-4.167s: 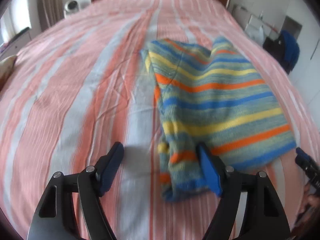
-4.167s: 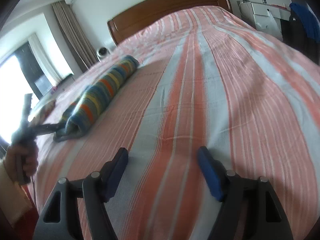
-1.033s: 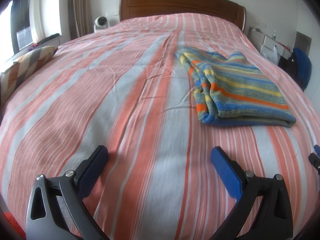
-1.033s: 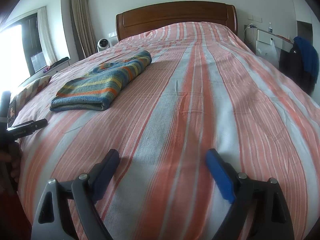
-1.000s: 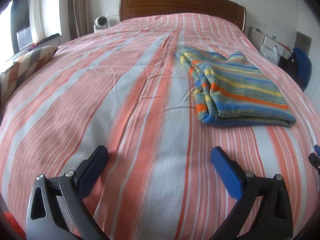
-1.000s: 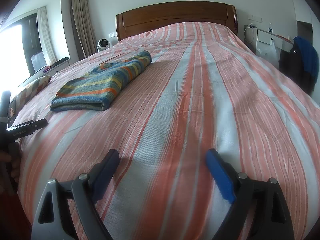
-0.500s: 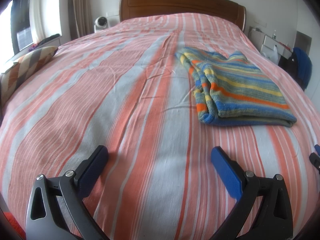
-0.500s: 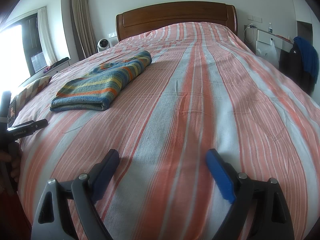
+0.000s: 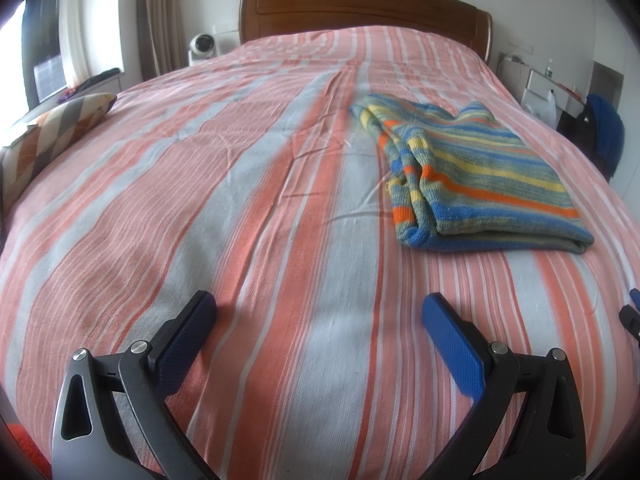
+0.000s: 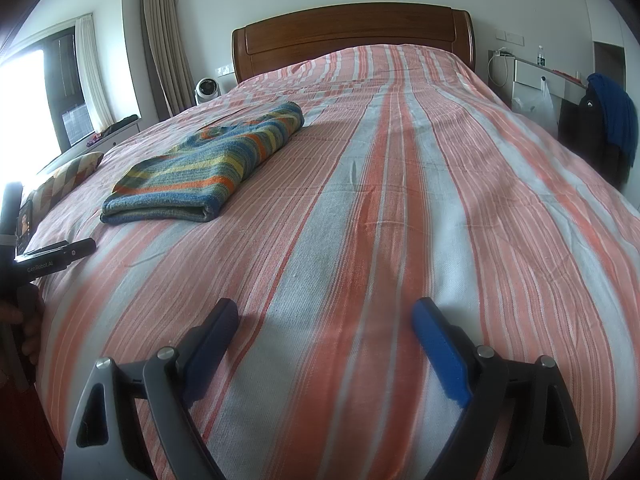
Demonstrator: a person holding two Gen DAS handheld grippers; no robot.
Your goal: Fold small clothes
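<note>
Striped sweater [image 9: 476, 176] — folded flat on the striped bedspread [image 9: 248, 208], mid-bed. Lies ahead and right of the left gripper [image 9: 320, 312], ahead and left of the right gripper [image 10: 324, 320], well apart from both. Both grippers — jaws spread wide, holding nothing, poised over the bedspread. Wooden headboard [image 10: 352, 34] beyond.

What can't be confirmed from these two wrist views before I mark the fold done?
- Striped sweater: its underside and inner layers are hidden by its own top fold in both views.
- Right gripper in the left wrist view: cut off by the frame edge.
- Left gripper in the right wrist view: fingers partly cut off at the frame edge.
</note>
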